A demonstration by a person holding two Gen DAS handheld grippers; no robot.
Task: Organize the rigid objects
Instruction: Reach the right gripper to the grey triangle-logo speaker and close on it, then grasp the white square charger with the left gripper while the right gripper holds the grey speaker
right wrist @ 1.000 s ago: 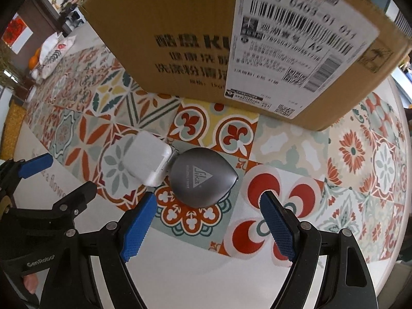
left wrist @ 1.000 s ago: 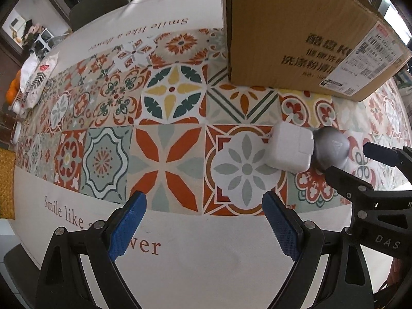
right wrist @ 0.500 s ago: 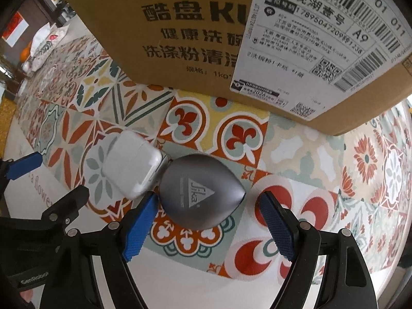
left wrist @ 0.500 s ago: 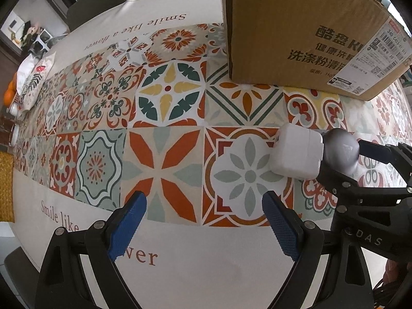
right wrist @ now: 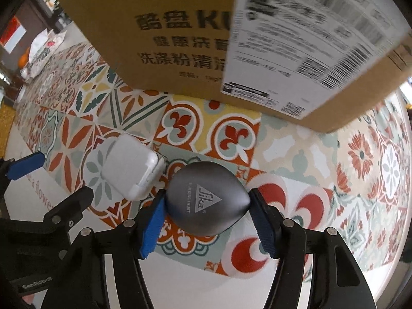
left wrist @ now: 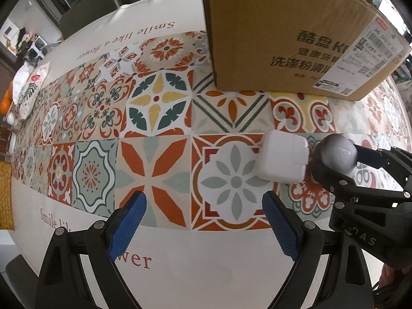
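Observation:
A grey teardrop-shaped case (right wrist: 206, 200) marked "Sika" lies on the patterned tablecloth, and my right gripper (right wrist: 206, 221) is shut on it, one blue pad on each side. It also shows in the left wrist view (left wrist: 338, 154). A white square charger block (right wrist: 131, 166) lies just left of the case, close to it; it shows in the left wrist view (left wrist: 282, 158) too. My left gripper (left wrist: 203, 229) is open and empty, hovering near the table's front edge, with the white block ahead of its right finger.
A large cardboard box (right wrist: 206, 38) with a shipping label stands just behind the two objects, also in the left wrist view (left wrist: 283, 31). The tiled tablecloth (left wrist: 103, 128) stretches left. Bags and small items (left wrist: 25, 87) lie at the far left edge.
My right gripper moved forward around the grey case and closed on it. The left gripper stayed open and shifted only slightly.

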